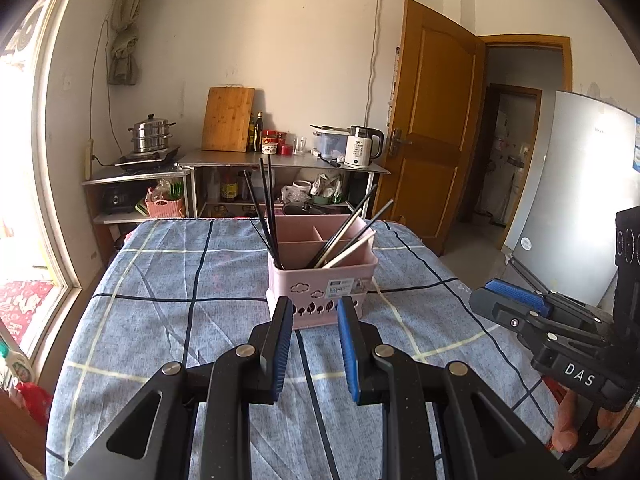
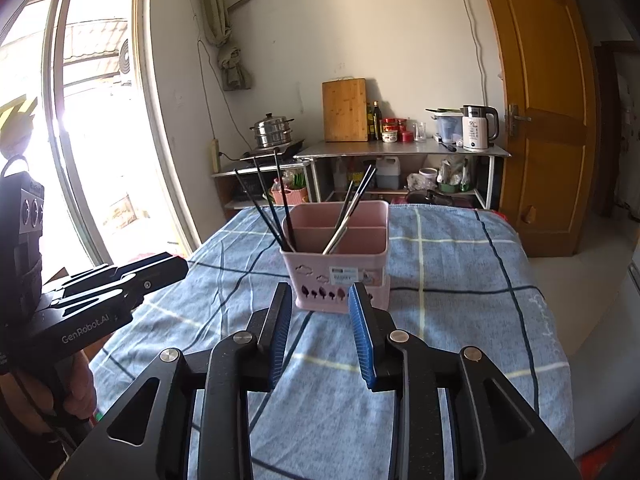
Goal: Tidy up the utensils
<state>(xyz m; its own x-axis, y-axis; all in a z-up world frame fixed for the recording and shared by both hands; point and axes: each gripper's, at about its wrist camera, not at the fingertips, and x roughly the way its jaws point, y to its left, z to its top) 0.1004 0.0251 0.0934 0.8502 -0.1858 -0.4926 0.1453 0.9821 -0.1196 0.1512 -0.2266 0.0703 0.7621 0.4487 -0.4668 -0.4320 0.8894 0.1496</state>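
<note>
A pink utensil basket (image 1: 320,280) with compartments stands on the blue checked cloth; it also shows in the right wrist view (image 2: 340,268). Several black chopsticks (image 1: 266,208) stand upright in its left corner, also seen in the right wrist view (image 2: 276,208). Silver and dark chopsticks (image 1: 352,236) lean in the right compartment and show in the right wrist view too (image 2: 352,212). My left gripper (image 1: 314,308) is open and empty, just short of the basket. My right gripper (image 2: 320,296) is open and empty, also just short of it. Each gripper shows at the edge of the other's view.
The table (image 1: 160,320) carries a blue checked cloth (image 2: 460,280). Behind it are a steel counter (image 1: 280,160) with a cutting board, bottles and a kettle (image 1: 362,146), a steamer pot (image 1: 152,134), a wooden door (image 1: 432,120) and a fridge (image 1: 572,184).
</note>
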